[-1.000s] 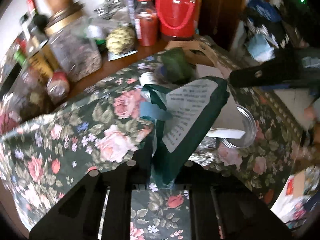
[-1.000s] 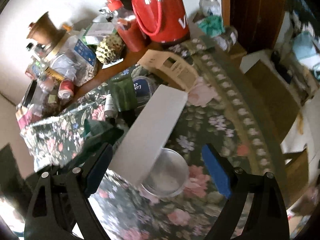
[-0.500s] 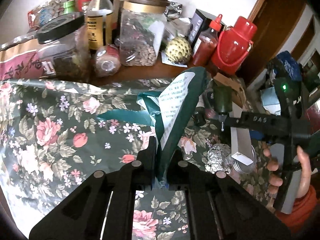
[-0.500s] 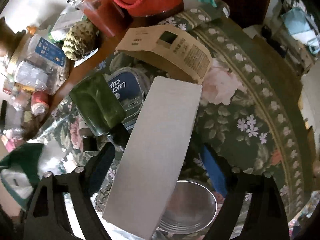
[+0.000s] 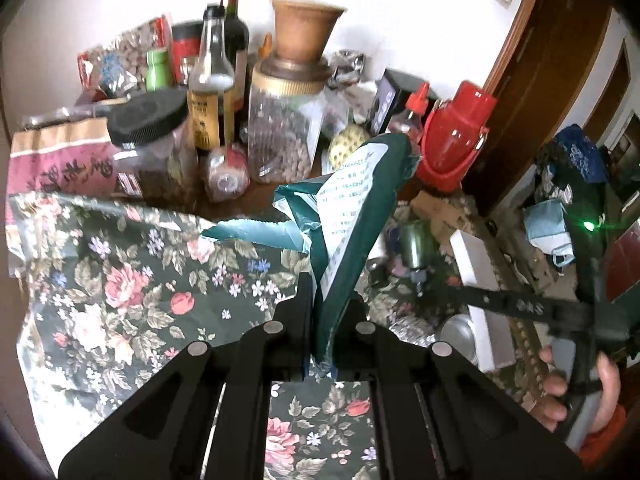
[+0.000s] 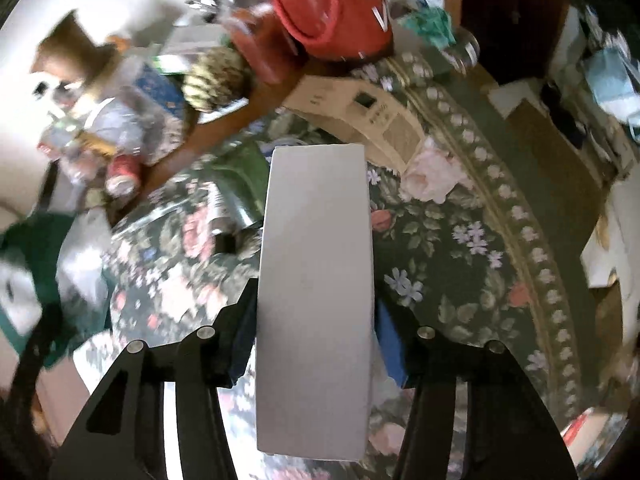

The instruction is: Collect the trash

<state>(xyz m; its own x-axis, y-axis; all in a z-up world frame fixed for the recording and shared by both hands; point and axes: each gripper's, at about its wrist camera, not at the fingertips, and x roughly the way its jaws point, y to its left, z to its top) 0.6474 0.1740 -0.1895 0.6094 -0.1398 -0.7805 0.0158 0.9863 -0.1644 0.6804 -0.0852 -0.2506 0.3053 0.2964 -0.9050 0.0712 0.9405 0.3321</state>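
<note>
My left gripper [image 5: 325, 320] is shut on a dark green torn snack bag [image 5: 356, 220] with white print and holds it up above the floral tablecloth [image 5: 120, 280]. My right gripper [image 6: 316, 320] is closed around a long white box [image 6: 316, 280], its fingers against both long sides. The box also shows in the left wrist view [image 5: 480, 288], with the right gripper [image 5: 520, 304] and the hand holding it. The green bag shows blurred at the left edge of the right wrist view [image 6: 32, 264].
Jars, bottles and a red thermos [image 5: 452, 148] crowd the back of the table. A brown carton [image 6: 360, 120], a dark green can [image 5: 414, 240], crumpled foil [image 5: 408, 330] and a round metal tin [image 5: 460, 336] lie near the white box.
My left gripper has lifted the green bag and swung back to the left. My right gripper has moved in over the white box and closed its fingers on its sides.
</note>
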